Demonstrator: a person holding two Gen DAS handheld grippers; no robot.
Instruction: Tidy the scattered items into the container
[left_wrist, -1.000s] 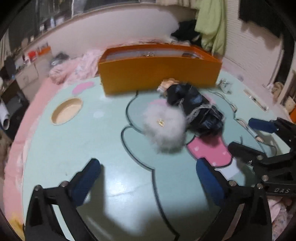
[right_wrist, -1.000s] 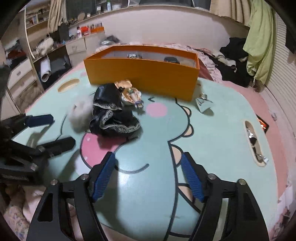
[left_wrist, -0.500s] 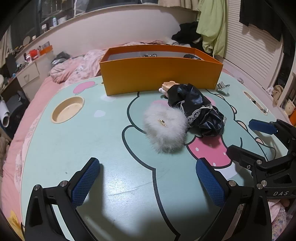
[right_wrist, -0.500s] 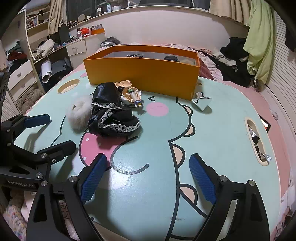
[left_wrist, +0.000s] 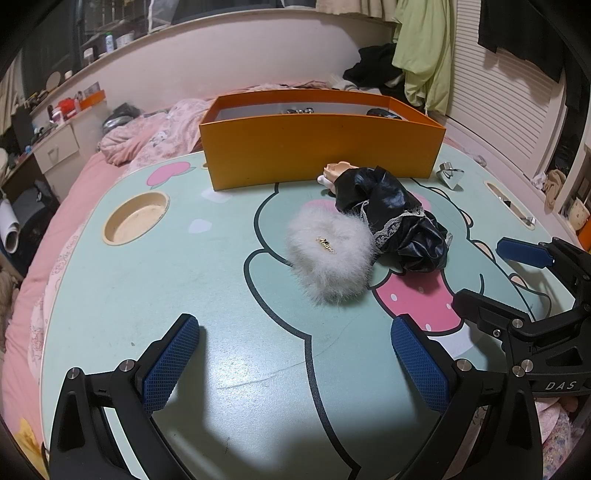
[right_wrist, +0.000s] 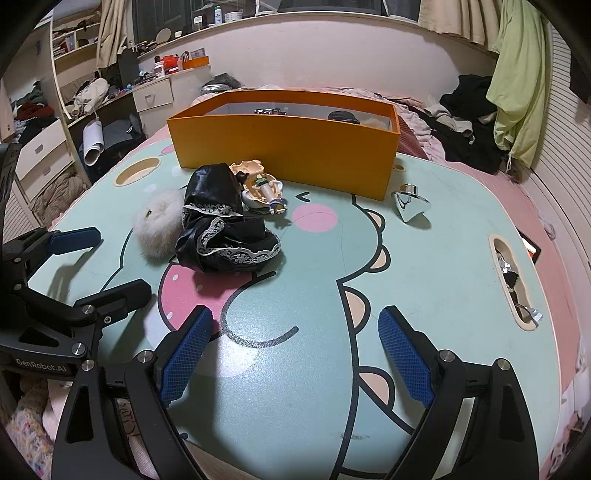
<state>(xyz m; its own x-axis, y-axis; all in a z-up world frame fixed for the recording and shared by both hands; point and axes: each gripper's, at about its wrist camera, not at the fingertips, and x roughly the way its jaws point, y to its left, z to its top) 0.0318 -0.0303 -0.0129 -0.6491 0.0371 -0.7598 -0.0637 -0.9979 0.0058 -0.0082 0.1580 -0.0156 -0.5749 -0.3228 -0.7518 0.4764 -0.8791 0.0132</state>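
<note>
Fingers (left_wrist: 184, 354) spread wide, both grippers empty

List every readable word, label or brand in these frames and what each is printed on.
"DAS": white letters on the right gripper body, cut off by the picture edge.
"GenRobot.AI": white letters on the left gripper body.
Gold script tag on the white fluffy pouch: too small to read.
Bottle labels on the shelf: too small to read.
</note>
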